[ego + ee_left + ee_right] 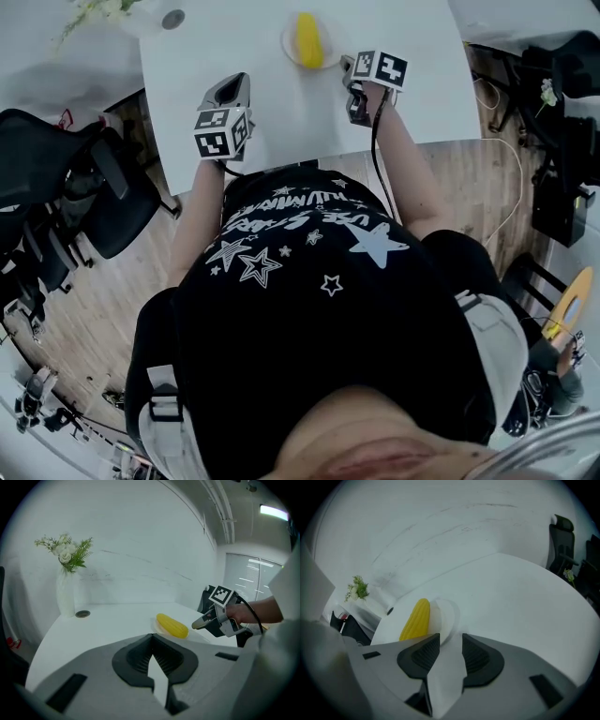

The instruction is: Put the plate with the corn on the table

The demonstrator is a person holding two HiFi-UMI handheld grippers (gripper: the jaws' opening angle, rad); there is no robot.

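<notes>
As you stand at the near edge of the white worktop (281,112), the plate (290,49) with the corn (309,39) sits flat on it at the far side, a little toward your right. The yellow cob lies along the middle of the white plate.

Your right gripper (349,67) hangs just beside the plate's right rim, angled down toward it. Its own view shows its jaws standing apart with only bare worktop in the gap. The plate's rim and the cob lie just beyond the tip of the left pad.

Your left gripper (232,89) is held over the near left part of the worktop, well apart from the plate, and points across toward the corn. Its jaws are together at the tips, with nothing between them. In that gripper's view the corn lies ahead and slightly right, with your right gripper and hand (253,613) just past it.

By the far left corner a white vase (65,595) of white flowers (65,550) stands upright. A small dark round disc (83,614) lies on the worktop just beside it. Black office chairs (66,178) stand on the wooden floor (94,319) to your left.
</notes>
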